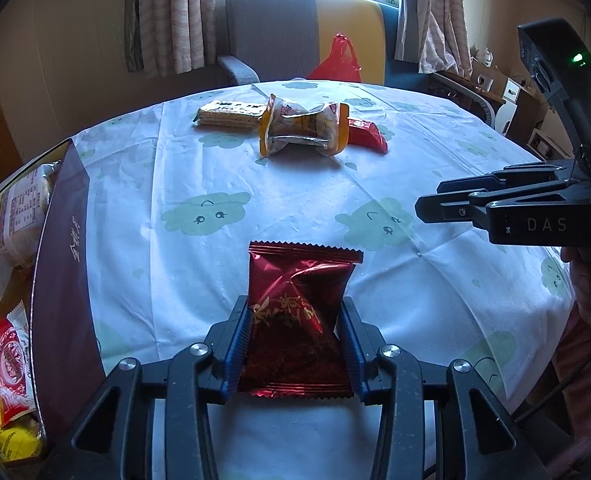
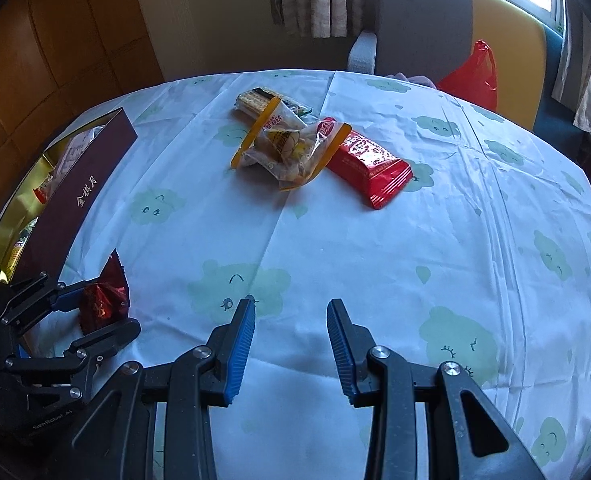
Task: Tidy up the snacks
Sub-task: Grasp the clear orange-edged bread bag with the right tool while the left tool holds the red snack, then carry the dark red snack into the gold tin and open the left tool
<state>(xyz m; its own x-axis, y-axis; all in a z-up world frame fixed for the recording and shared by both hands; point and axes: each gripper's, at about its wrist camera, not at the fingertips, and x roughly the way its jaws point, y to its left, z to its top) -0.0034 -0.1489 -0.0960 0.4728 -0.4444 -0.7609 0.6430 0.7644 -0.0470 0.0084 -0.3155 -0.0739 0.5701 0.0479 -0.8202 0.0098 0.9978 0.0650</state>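
Left gripper (image 1: 295, 344) has its jaws closed on a dark red foil snack packet (image 1: 297, 320), blue pads pressing its two side edges; packet's long axis runs away from the camera along the fingers, crimped top edge toward the middle of the frame. In the right wrist view the same packet (image 2: 105, 300) sits at lower left, held just clear of the near corner of the maroon box (image 2: 75, 200). That is the deciding relation: the box lies to the left of the held packet, at the left edge of the left wrist view (image 1: 61, 280), open, gold-lined, with several packets already inside. Judgement: the left hand is much the nearer to the box and the carry should be short and leftward, over the box's long wall. Right gripper (image 2: 291, 344) hangs over bare cloth at the lower centre of its own view, jaws partly open, nothing between them. Three snacks remain loose toward the far side of the bench: a wafer packet (image 2: 261, 102), a clear packet with orange ends (image 2: 291, 146) lying partly over it, and a bright red packet (image 2: 371, 170) touching that one on its right. Bench (image 2: 455, 240) is round, covered with a white cloth printed with pale green clouds, creased. Beyond it: a grey and yellow chair, a red plastic bag on it, curtains, a bright window.
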